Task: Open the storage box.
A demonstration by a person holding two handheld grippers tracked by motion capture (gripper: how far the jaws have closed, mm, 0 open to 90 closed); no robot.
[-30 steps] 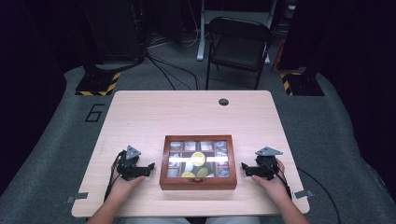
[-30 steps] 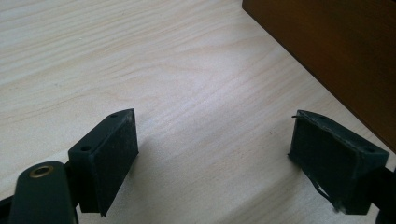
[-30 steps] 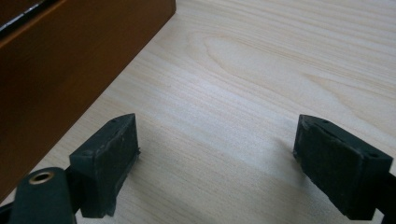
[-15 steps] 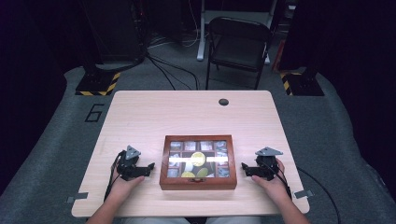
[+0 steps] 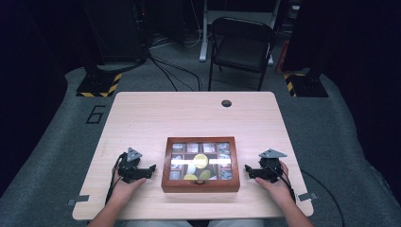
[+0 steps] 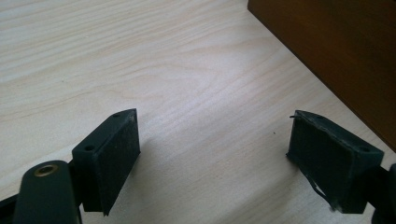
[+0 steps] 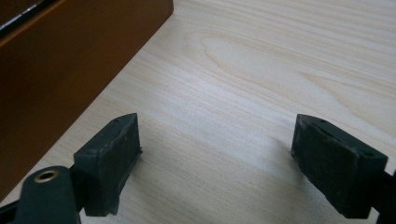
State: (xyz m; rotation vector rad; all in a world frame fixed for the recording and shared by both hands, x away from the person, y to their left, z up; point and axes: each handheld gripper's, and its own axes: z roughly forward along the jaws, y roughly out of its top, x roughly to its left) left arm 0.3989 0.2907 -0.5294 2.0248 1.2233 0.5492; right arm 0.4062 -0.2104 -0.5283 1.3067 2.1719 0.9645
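A dark brown wooden box with a glass-paned lid [image 5: 200, 164] sits closed near the front edge of the pale wood-grain table [image 5: 189, 113], between the two grippers. The left gripper [image 5: 150, 170] and right gripper [image 5: 248, 170] rest on the tabletop just beside the box's side walls, jaws spread wide and holding nothing. The box appears rigid and fairly heavy, its glass lid fragile and its varnished walls probably slippery; the small front latch [image 5: 200, 184] and the lid's wooden rim likely offer the safest purchase.
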